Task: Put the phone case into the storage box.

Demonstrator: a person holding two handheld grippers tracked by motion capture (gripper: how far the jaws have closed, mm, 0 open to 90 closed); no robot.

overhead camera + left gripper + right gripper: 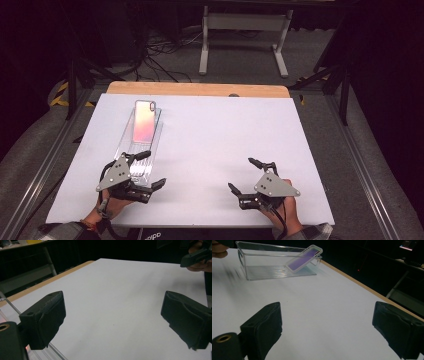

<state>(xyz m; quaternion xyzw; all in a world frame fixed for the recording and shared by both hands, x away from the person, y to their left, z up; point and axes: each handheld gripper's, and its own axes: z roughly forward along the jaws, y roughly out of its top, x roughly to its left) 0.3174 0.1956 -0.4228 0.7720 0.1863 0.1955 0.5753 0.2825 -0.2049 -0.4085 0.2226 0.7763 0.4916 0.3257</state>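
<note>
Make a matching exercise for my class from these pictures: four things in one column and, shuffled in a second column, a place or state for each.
Things
1. phone
2. clear tray
3. left gripper
4. right gripper

Places or states
A. open, over the near end of the tray
B. on the white sheet, at the table's left side
C. open, above bare sheet at the near right
D. propped tilted, its upper end on the tray's far rim

Pairs: 1-D, 2-B, 3-A, 4-C
</note>
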